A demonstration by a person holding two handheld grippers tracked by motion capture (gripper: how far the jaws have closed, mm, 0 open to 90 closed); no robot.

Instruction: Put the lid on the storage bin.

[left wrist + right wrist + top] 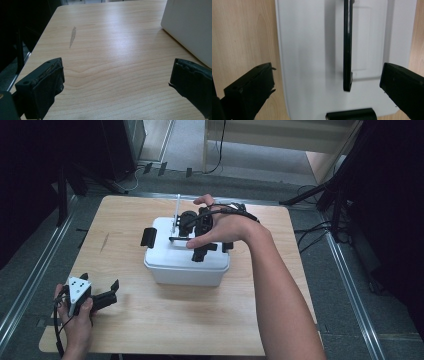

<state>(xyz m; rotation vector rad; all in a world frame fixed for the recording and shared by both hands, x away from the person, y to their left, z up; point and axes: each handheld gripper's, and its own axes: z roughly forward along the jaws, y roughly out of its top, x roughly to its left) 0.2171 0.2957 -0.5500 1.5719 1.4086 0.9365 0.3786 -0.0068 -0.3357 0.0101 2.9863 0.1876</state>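
Note:
A white lidded box (186, 262) stands in the middle of the wooden table (125, 220). It has a black carry handle (347, 45) lying flat on its lid (307, 50) and a black latch (148, 236) on each end. My right gripper (197, 237) hovers over the lid and points straight down. In the right gripper view it (328, 87) is open, with the jaws either side of the handle and an end latch (350, 115) below. My left gripper (107, 295) rests open at the table's near left corner. A corner of the box (190, 25) lies ahead of its jaws (116, 85).
A grey smear (72, 36) marks the tabletop left of the box. Dark stands (340, 190) and cables (310, 227) crowd the floor to the right of the table. Metal rails (30, 280) run along both sides. Bare wood lies in front of the box.

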